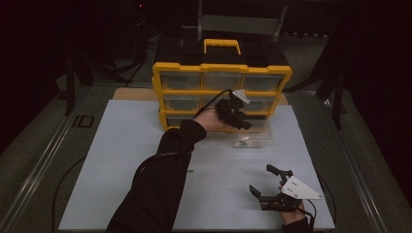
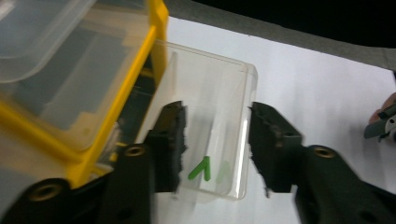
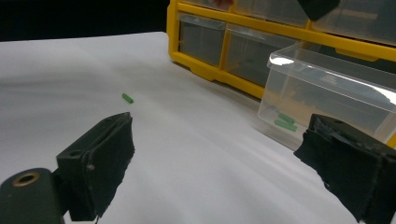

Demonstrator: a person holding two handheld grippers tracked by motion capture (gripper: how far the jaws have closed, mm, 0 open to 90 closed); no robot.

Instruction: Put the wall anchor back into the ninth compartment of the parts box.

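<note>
bench [image 1: 121,160]: a white board is covering its top, carrying everything else.
drawer cabinet [image 1: 167,80]: a yellow frame with clear drawers is standing upright at the far side of the bench, with a yellow handle on top.
clear drawer [image 1: 257,141]: pulled out of the cabinet's bottom row at the right end, it is resting on the bench (its back end is still close against the yellow frame in the left gripper view).
left hand-held gripper [image 2: 217,147]: it is hovering over the clear drawer with its jaws standing wide, one inside the drawer and one just outside its side wall, gripping nothing.
right hand-held gripper [image 1: 266,182]: it is sitting low near the front right corner of the bench, well apart from the drawer, jaws spread wide and empty.
green pieces [image 2: 201,169]: two small sticks are lying on the drawer floor, touching in a v shape.
loose green piece [image 3: 127,98]: it is lying alone on the white board, well apart from the drawer.
</note>
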